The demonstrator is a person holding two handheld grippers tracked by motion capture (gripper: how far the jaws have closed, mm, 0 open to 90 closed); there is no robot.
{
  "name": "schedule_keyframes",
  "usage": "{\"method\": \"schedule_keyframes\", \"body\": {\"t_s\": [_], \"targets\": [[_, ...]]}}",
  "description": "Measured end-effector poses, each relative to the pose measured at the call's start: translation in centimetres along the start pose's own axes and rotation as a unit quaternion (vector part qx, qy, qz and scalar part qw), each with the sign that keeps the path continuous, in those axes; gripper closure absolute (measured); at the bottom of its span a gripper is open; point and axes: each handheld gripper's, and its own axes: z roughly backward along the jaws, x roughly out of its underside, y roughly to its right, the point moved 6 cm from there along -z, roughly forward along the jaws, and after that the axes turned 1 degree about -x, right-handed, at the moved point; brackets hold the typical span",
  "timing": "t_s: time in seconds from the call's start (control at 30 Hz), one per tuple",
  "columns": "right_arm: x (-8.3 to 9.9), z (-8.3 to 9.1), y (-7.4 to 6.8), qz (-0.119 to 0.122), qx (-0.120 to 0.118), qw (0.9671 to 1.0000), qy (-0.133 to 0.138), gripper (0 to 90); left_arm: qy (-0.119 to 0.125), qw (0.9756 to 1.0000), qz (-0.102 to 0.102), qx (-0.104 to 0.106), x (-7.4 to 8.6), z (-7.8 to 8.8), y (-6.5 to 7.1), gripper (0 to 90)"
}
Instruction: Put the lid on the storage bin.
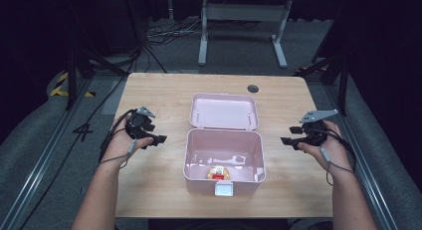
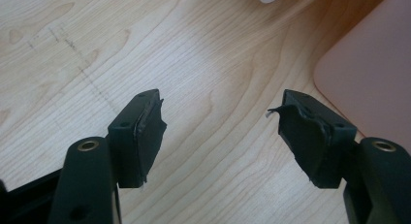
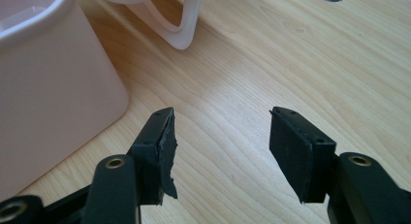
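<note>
Wooden table (image 1: 164,85) under pink box (image 1: 196,155)

The small red and yellow item (image 1: 218,173) inside the pink box (image 1: 196,140) is too small to identify.

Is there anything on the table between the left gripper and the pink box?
No. In the high view, only bare wood lies between the left gripper and the pink box; its open jaws hold nothing.
</note>
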Motion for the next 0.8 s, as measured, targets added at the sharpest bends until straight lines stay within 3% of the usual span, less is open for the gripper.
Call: {"method": "schedule_keyframes", "body": {"t_s": [0.07,0.2,0.3,0.43,0.47,0.5,0.63,0.8], "targets": [[0.1,0.1,0.1,0.001,0.0,1.0,0.0,42.8,0.007,1.0,-0.007,-0.001,-0.1,-0.1,-0.1,33.3],[0.0,0.2,0.2,0.001,-0.001,1.0,0.008,40.5,0.016,0.9998,-0.004,0.012,0.0,0.0,0.0,35.1],[0.0,0.0,0.2,0.003,-0.002,1.0,0.006,40.5,0.036,0.9992,0.0,0.018,-0.3,0.4,0.0,36.4],[0.0,-0.1,0.2,0.004,-0.004,1.0,0.005,40.4,0.06,0.9975,0.008,0.037,-1.0,0.8,0.3,37.8],[0.0,-0.1,0.1,0.004,-0.006,1.0,0.006,40.4,0.077,0.9957,0.013,0.05,-1.7,1.0,0.6,37.8],[0.0,-0.2,0.1,0.004,-0.007,0.9999,0.008,40.4,0.08,0.9952,0.013,0.054,-2.1,1.2,0.8,38.0],[-0.1,-0.4,0.0,0.005,-0.013,0.9998,0.015,40.0,0.08,0.9962,0.001,0.036,-4.0,1.3,0.9,40.0],[0.0,-0.6,-0.2,0.014,-0.015,0.9997,0.013,40.0,0.108,0.9936,0.015,0.03,-6.8,1.0,0.4,39.0]]}}
